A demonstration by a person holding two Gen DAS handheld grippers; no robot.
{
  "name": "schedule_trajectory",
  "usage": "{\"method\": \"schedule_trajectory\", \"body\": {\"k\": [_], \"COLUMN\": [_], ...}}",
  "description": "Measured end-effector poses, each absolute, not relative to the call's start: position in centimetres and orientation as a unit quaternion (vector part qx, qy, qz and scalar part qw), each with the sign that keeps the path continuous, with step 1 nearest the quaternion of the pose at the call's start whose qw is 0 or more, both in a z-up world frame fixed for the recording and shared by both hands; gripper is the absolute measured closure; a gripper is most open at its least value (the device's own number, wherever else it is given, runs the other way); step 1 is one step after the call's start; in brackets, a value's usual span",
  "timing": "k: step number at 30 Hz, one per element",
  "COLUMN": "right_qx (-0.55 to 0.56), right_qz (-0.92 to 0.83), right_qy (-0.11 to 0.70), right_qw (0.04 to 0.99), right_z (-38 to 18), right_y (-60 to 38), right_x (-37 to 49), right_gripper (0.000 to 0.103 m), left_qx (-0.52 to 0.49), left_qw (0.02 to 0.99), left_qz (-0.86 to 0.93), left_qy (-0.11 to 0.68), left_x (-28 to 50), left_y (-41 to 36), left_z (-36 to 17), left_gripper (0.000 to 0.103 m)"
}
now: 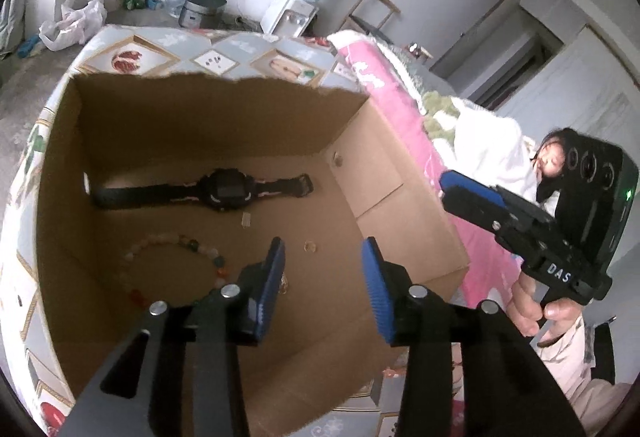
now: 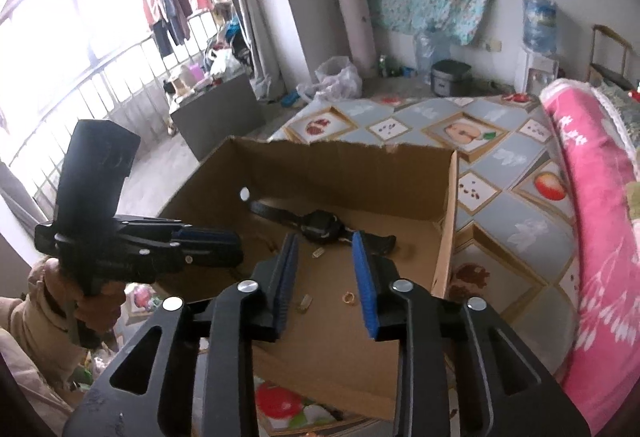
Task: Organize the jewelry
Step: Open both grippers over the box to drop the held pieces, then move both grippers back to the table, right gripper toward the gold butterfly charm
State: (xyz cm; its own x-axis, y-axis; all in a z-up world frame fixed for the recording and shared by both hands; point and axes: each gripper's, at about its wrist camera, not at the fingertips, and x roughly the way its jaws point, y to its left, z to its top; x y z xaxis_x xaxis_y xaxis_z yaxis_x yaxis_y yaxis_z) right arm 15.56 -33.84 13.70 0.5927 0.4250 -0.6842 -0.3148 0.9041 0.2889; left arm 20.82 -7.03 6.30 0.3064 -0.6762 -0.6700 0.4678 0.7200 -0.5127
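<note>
Left gripper point(image 1: 323, 269): jaws wide apart, empty, over the box.
Right gripper point(image 2: 325, 265): jaws wide apart, empty, above the ring.
Box point(image 1: 400, 173): open cardboard, on a patterned table point(image 2: 504, 165).
Watch point(image 1: 224, 191): flat along the far wall.
Bracelet point(image 1: 168, 249): beaded, near left corner.
Ring point(image 2: 349, 297): on box floor.

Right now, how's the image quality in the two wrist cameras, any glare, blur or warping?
Left wrist view: strong fisheye bending, dark corners, even soft light; the watch in the cardboard box is sharp, the bead bracelet slightly soft. Right wrist view: the window is blown out white, edges curve, and the ring on the box floor is small but legible.
</note>
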Motion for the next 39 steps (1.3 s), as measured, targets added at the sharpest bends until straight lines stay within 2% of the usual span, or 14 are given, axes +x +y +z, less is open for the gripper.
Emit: {"method": "schedule_trajectory", "body": {"k": [4, 13, 19, 28, 33, 35, 39], "right_qx": [0.078, 0.113, 0.122, 0.122, 0.111, 0.105, 0.113], "right_qz": [0.203, 0.229, 0.248, 0.252, 0.228, 0.211, 0.212], "right_qy": [0.376, 0.339, 0.374, 0.494, 0.534, 0.548, 0.546], "right_qw": [0.901, 0.905, 0.885, 0.823, 0.806, 0.803, 0.803], "right_z": [15.3, 16.5, 13.5, 5.6, 2.7, 1.8, 1.6], "right_y": [-34.1, -33.9, -31.9, -26.9, -25.3, -24.9, -24.2], "right_x": [13.5, 7.5, 5.1, 3.8, 3.4, 3.5, 3.3], "right_gripper": [0.056, 0.045, 0.037, 0.036, 0.031, 0.027, 0.018], "left_qx": [-0.116, -0.073, -0.032, 0.035, 0.08, 0.09, 0.119], "left_qw": [0.82, 0.874, 0.878, 0.86, 0.847, 0.849, 0.856], "left_qz": [-0.35, -0.308, -0.264, -0.216, -0.206, -0.203, -0.19], "left_qy": [0.438, 0.369, 0.399, 0.461, 0.482, 0.48, 0.465], "left_x": [19.2, 12.7, 9.0, 7.7, 7.4, 7.1, 6.4], "left_y": [-5.1, 1.1, 3.5, 1.1, -0.8, -1.0, -1.7], "left_z": [8.4, 10.8, 7.4, -0.2, -3.2, -3.7, -4.1], "left_gripper": [0.057, 0.036, 0.032, 0.032, 0.032, 0.031, 0.021]}}
